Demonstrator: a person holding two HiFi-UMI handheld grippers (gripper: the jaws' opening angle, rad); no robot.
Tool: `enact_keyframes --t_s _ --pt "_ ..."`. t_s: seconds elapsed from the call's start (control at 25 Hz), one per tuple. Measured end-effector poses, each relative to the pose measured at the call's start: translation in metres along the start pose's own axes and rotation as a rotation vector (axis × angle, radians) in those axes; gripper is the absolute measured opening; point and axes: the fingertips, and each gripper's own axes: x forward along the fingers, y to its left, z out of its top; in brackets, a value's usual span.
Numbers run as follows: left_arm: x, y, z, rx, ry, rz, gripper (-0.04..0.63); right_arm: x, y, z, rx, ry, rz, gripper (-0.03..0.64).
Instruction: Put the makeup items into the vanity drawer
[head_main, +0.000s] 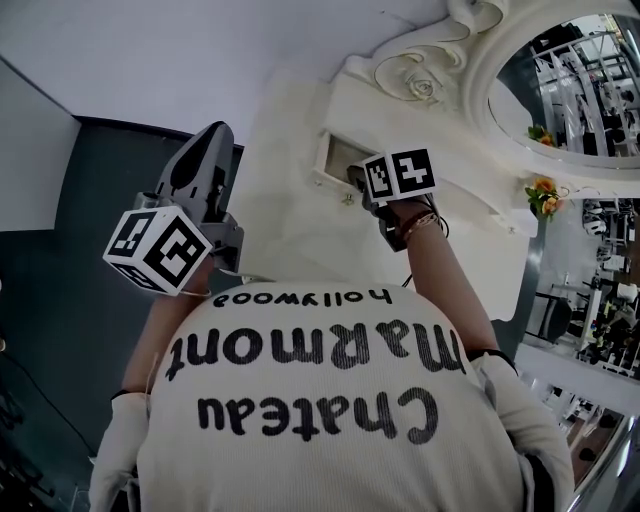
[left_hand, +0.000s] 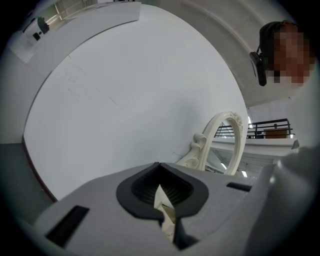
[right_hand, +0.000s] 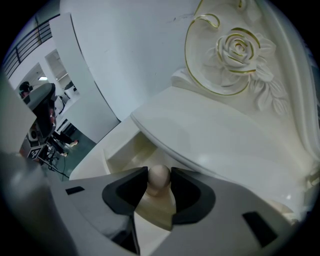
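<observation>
A cream vanity (head_main: 290, 230) has a small drawer (head_main: 338, 155) pulled partly out under its carved back. My right gripper (head_main: 357, 180) points steeply down at that drawer. Seen along its jaws, the right gripper (right_hand: 160, 184) has both dark pads against the round cream drawer knob (right_hand: 159, 175), and the drawer cavity (right_hand: 122, 150) behind it looks empty. My left gripper (head_main: 212, 135) is held up level at the left, away from the vanity. Its jaws (left_hand: 161, 190) are closed together, with only a pale sliver showing in the crack. No makeup item shows in any view.
An oval mirror (head_main: 560, 80) in an ornate frame with a carved rose (right_hand: 239, 47) stands behind the drawer. Small flowers (head_main: 543, 195) sit at the vanity's right. A white wall (left_hand: 125, 100) is ahead of the left gripper, and dark floor (head_main: 60, 300) lies left.
</observation>
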Motion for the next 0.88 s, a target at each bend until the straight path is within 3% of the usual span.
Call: enact_keyframes --t_s 0.88 --pt "0.0057 0.0006 0.0005 -0.001 0.000 -0.006 0.009 -0.0041 0.0022 -0.0006 0.034 -0.025 0.038 0.190"
